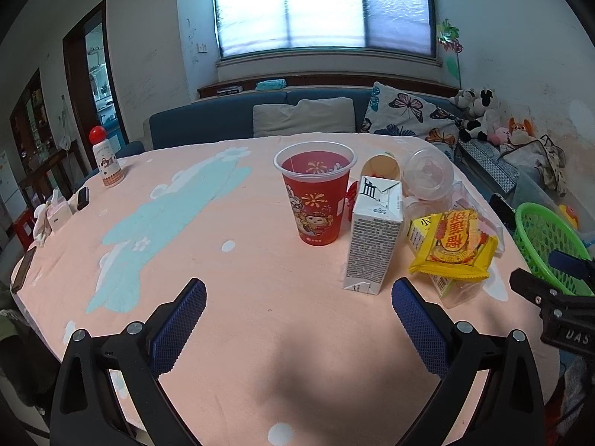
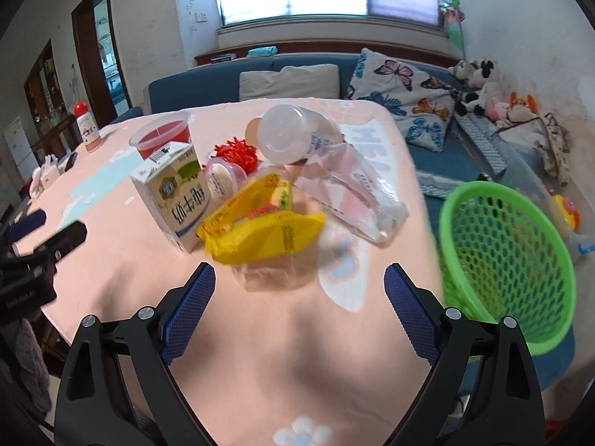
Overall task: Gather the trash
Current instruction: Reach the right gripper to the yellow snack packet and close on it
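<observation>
Trash lies on a pink tablecloth [image 1: 241, 260]: a red paper cup [image 1: 316, 193], a white milk carton [image 1: 373, 238], a yellow snack wrapper [image 1: 455, 245] and clear plastic cups [image 1: 427, 174]. My left gripper [image 1: 297, 297] is open and empty, short of the carton. In the right wrist view the carton [image 2: 174, 193], yellow wrapper [image 2: 260, 223], clear cup [image 2: 293, 133] and a clear plastic bag [image 2: 353, 193] lie ahead. My right gripper [image 2: 299, 282] is open and empty, just before the wrapper. A green mesh basket [image 2: 505, 260] stands off the table's right edge.
A red-capped bottle [image 1: 106, 160], tissue box [image 1: 57, 212] and phones sit at the table's left side. A blue sofa [image 1: 208, 122] with pillows and plush toys lies behind the table. The green basket also shows in the left wrist view [image 1: 546, 245]. A red ribbon ball [image 2: 236, 152] lies among the trash.
</observation>
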Demonstrator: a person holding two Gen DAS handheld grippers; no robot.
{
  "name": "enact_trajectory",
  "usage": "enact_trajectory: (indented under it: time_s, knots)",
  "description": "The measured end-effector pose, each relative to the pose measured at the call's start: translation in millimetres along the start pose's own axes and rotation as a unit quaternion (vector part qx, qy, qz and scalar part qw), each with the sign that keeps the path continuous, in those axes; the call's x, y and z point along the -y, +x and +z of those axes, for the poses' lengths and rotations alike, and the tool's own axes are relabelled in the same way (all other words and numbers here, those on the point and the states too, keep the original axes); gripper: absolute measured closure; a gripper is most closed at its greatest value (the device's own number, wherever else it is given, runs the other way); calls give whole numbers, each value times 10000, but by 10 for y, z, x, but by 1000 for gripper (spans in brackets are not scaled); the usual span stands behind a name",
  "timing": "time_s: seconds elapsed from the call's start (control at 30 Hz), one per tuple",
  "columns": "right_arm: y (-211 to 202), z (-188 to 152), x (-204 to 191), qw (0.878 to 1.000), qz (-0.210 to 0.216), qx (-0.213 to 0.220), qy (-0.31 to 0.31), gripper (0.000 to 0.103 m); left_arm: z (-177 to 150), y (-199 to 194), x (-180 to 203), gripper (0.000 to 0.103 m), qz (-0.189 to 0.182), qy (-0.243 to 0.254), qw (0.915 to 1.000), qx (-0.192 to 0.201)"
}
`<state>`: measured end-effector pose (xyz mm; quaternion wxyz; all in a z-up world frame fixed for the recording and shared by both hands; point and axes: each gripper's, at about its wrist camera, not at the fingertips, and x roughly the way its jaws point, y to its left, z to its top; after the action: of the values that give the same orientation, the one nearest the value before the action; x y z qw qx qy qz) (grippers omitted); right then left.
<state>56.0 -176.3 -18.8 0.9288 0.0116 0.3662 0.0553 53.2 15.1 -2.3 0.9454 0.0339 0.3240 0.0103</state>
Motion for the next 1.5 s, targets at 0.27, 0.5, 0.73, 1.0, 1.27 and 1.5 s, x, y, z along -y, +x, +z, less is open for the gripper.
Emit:
enact_trajectory:
  time_s: [0.27, 0.5, 0.73, 1.0, 1.27, 1.5]
  knots:
    - [355, 250, -36, 9993, 123, -209, 271, 12, 53, 93, -79, 6, -16, -24, 10000, -7]
    - [648, 272, 81, 9950, 242, -523, 817, 12, 96, 202, -107, 6, -79, -10, 10000, -50]
    - [708, 282, 79, 9931, 504, -609, 866, 43, 153, 249, -93, 6, -152, 7, 9999, -41]
    - [572, 313, 55, 9942, 711, -406, 700, 78, 152, 235, -63, 6, -248, 27, 9997, -25]
    - [540, 322, 62, 9948, 719, -316, 649, 91, 201, 287, 9, 6, -508, 44, 9987, -55]
    - [386, 332, 107, 9963, 618, -64, 585, 95, 258, 402, 160, 6, -756, 160, 9969, -135]
